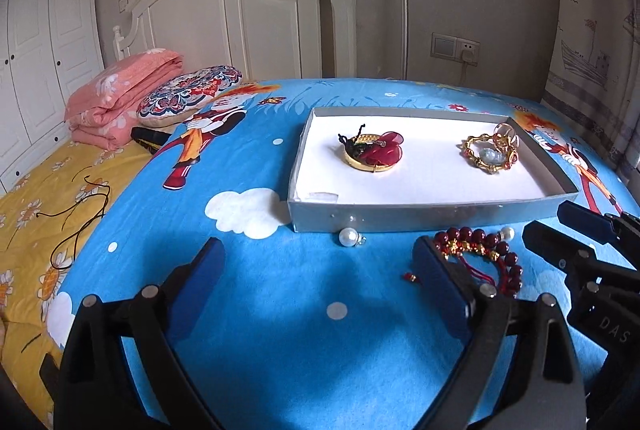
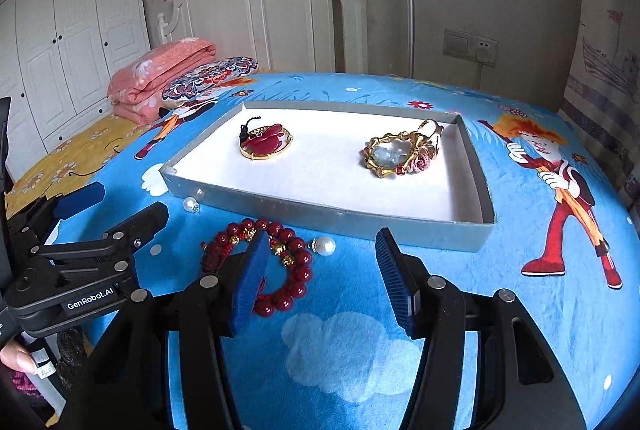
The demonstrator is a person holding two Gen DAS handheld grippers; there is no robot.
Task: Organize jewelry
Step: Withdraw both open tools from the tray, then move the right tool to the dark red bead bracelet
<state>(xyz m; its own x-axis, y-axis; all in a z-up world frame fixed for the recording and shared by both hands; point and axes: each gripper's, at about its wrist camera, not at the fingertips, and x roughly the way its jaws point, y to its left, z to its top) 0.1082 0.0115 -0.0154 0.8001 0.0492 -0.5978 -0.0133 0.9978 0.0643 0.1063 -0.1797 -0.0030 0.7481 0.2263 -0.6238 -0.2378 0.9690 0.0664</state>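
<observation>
Lying loose beside tray [image 2: 400, 226]: bracelet [image 2: 294, 262]

A shallow grey cardboard tray [image 2: 332, 216] with a white floor lies flat on the blue cartoon-print bedspread [image 2: 520, 310]. Inside it, well apart, rest 2 pieces: a round gold-rimmed pendant with red petals and a black cord [image 2: 266, 142] towards the left, and a gold bamboo-style bangle around a pale blue stone [image 2: 394, 154] towards the right. Outside, just beside the tray's near wall, lie a dark red bead bracelet with gold spacers [image 2: 294, 262] and 2 white pearl earrings [image 2: 325, 245] [image 2: 190, 205], 1 touching the bracelet's beads.
</observation>
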